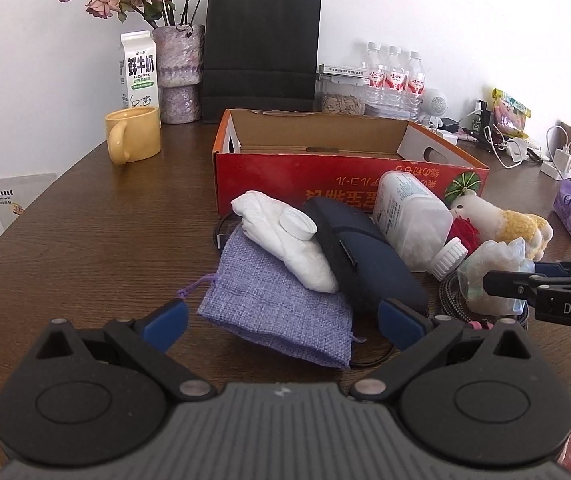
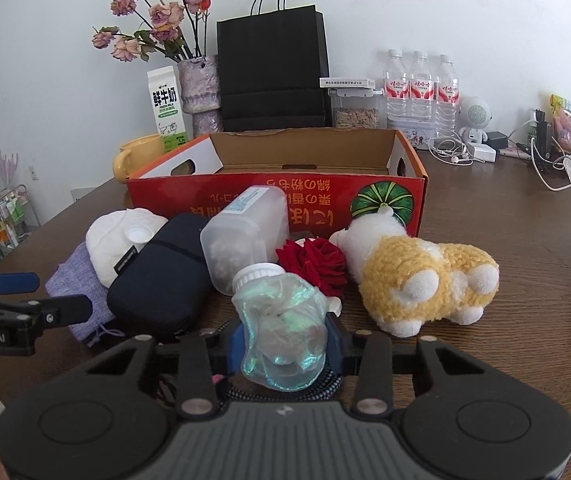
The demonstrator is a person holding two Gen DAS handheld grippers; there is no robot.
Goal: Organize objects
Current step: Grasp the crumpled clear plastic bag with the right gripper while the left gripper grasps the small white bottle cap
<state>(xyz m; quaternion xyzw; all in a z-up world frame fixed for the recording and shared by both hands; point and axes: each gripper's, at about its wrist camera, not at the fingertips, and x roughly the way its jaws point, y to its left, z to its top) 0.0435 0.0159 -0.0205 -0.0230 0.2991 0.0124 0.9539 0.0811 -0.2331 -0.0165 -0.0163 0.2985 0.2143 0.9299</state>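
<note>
Between my right fingers (image 2: 285,346), closed snugly on its sides, sits the iridescent pouch (image 2: 281,332), low over the counter (image 2: 525,280) before the red box (image 2: 277,196). It looks soft, light, crinkly; mid-body seems safest. My left fingers (image 1: 285,320) gape empty.

table (image 1: 97,240): dark wood, smooth, bit shiny. red box (image 2: 325,196): cardboard, glossy outside, plain brown inside. purple pouch (image 1: 281,312): rough woven cloth. dark case (image 2: 161,276): matt fabric. toy sheep (image 2: 425,276): fuzzy plush. see-through bag (image 2: 285,332): thin shimmery film. bottle (image 1: 413,220): cloudy plastic. mug (image 1: 133,136): shiny yellow.
</note>
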